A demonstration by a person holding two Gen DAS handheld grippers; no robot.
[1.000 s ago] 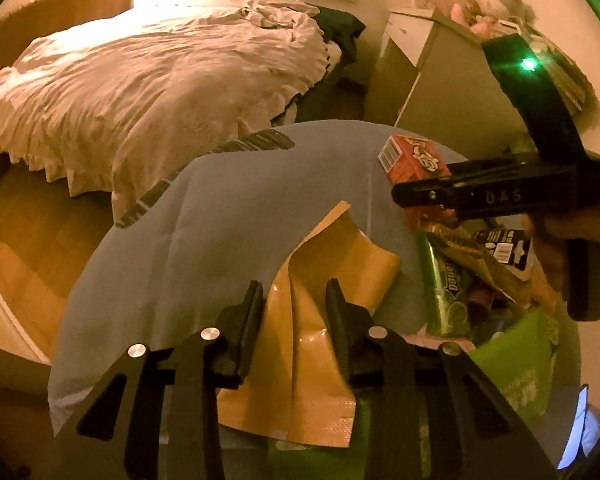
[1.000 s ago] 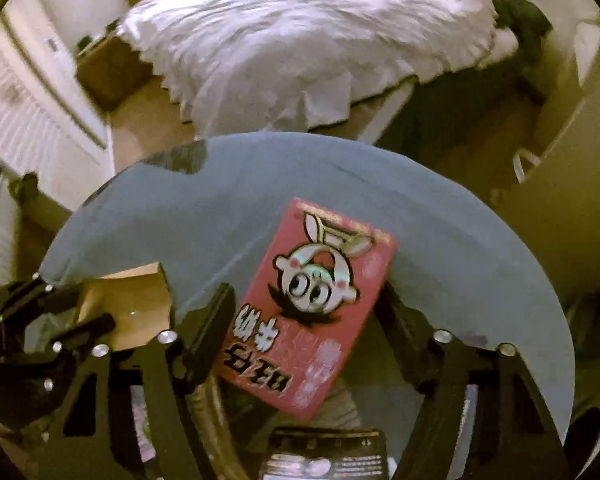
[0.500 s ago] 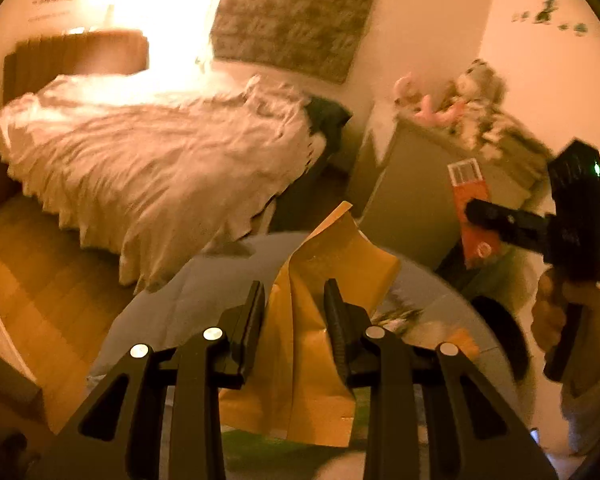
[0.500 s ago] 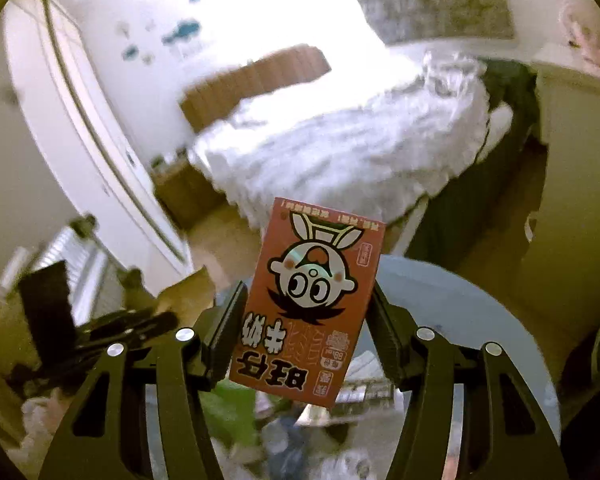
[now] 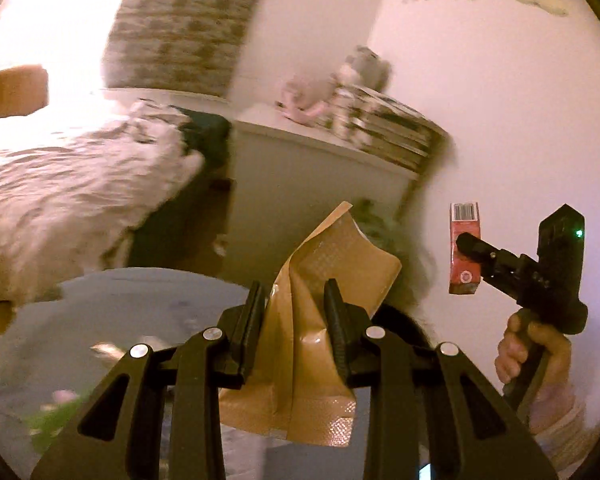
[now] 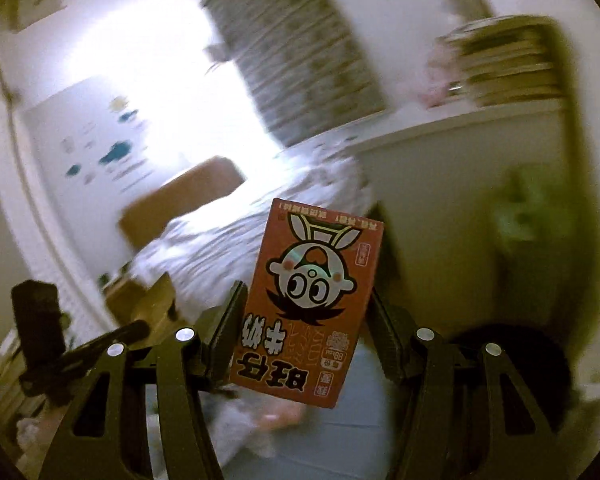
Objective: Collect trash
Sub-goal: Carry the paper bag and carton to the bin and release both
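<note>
Both sets of tongs have come up off the bench since a second ago, each with its piece of trash, and the views now look across the bedroom rather than down at the pile.

Going left to right in the left wrist view: one bed (image 5: pixel 60 196) with a rumpled pale duvet at far left, one round bench (image 5: pixel 132 304) with a grey-blue cover low down in front of it, then the left tongs (image 5: pixel 294 320) near the camera. They're nearly closed and pinch one tan padded envelope (image 5: pixel 320 308), which stands upright between the pads and is creased down the middle. Behind it is one white cabinet (image 5: pixel 308 176) with a stack of magazines and some soft toys on top, too blurred to count. Further right, the right tongs (image 5: pixel 466 244) are gripped by a hand (image 5: pixel 536 348) and hold one red milk carton (image 5: pixel 464 256), well apart from the envelope and up in the air in front of the wall.

The right wrist view shows the same carton (image 6: pixel 308 312) close up, printed with a cartoon face and with its characters upside down. The tongs (image 6: pixel 306 332) sit about half open, both pads pressed on the carton's sides. So two bits of trash lifted, one in each.
</note>
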